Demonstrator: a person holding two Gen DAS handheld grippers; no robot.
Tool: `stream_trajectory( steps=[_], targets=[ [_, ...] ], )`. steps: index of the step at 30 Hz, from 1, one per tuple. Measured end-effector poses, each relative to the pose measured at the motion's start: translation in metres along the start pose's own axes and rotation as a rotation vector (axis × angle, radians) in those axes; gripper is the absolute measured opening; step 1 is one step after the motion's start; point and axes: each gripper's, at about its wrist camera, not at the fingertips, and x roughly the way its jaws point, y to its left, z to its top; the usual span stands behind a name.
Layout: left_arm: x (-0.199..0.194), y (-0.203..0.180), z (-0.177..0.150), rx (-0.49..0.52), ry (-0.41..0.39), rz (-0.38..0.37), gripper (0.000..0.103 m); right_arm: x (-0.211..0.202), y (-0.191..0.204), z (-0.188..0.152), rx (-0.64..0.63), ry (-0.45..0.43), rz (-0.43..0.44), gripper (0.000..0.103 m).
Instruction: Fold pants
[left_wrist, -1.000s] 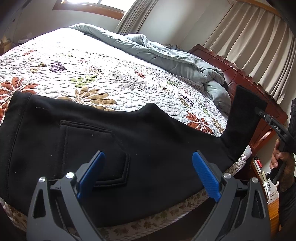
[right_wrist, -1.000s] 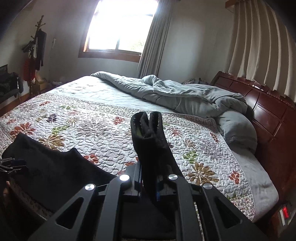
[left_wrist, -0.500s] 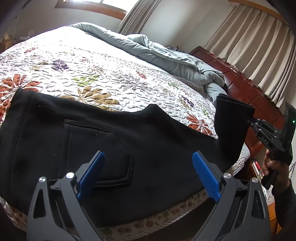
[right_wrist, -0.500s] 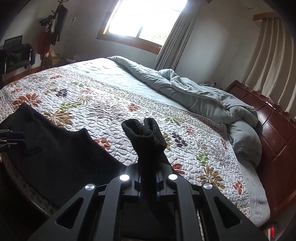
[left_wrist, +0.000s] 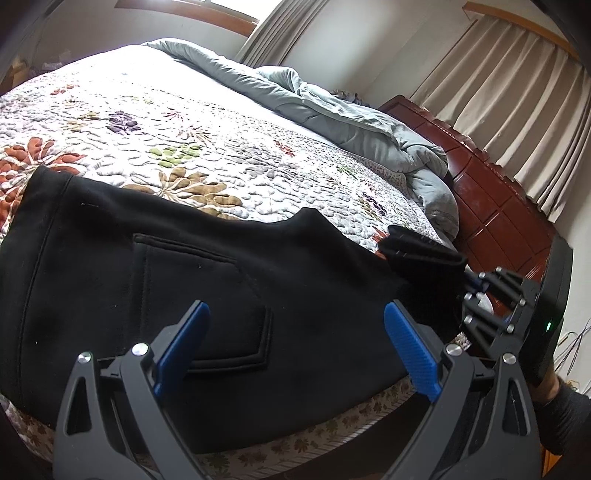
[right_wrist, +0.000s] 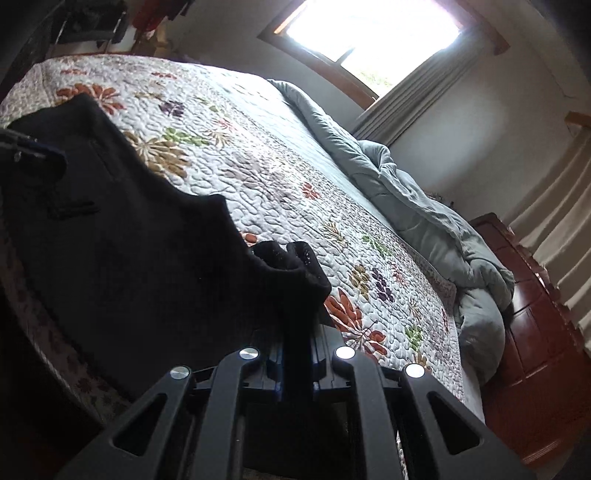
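Note:
Black pants (left_wrist: 229, 280) lie flat along the near edge of the bed, back pocket up, waistband at the left. My left gripper (left_wrist: 295, 343) is open and empty, hovering just above the seat of the pants. My right gripper (right_wrist: 297, 363) is shut on the leg ends of the pants (right_wrist: 291, 269), held low over the bed's near right side. In the left wrist view the right gripper (left_wrist: 476, 288) shows at the right, with the bunched leg ends (left_wrist: 424, 251) in its jaws.
The floral quilt (left_wrist: 221, 147) covers the bed. A rumpled grey duvet (left_wrist: 351, 110) lies along the far side. A dark red wooden headboard (left_wrist: 498, 221) stands at the right. A window (right_wrist: 369, 33) and curtains are behind.
My right gripper has come down and leftward with the leg ends, from held up high to low near the bed. My left gripper has stayed open over the pants.

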Motion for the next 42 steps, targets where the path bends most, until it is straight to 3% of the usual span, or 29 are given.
stream_trajectory(
  steps=[16, 31, 38, 42],
  targets=[
    [0.001, 0.002, 0.000, -0.005, 0.008, -0.002, 0.095, 0.007, 0.062, -0.011, -0.251, -0.001, -0.026, 0.010],
    [0.001, 0.002, -0.001, 0.004, 0.017, 0.006, 0.095, 0.015, 0.095, -0.032, -0.388, 0.015, -0.008, 0.011],
    [0.003, 0.004, -0.002, 0.002, 0.033, 0.009, 0.095, 0.014, 0.103, -0.039, -0.375, 0.031, 0.043, 0.015],
    [0.004, 0.006, -0.003, -0.006, 0.040, 0.005, 0.095, 0.008, 0.093, -0.034, -0.308, 0.034, 0.119, 0.021]
  ],
)
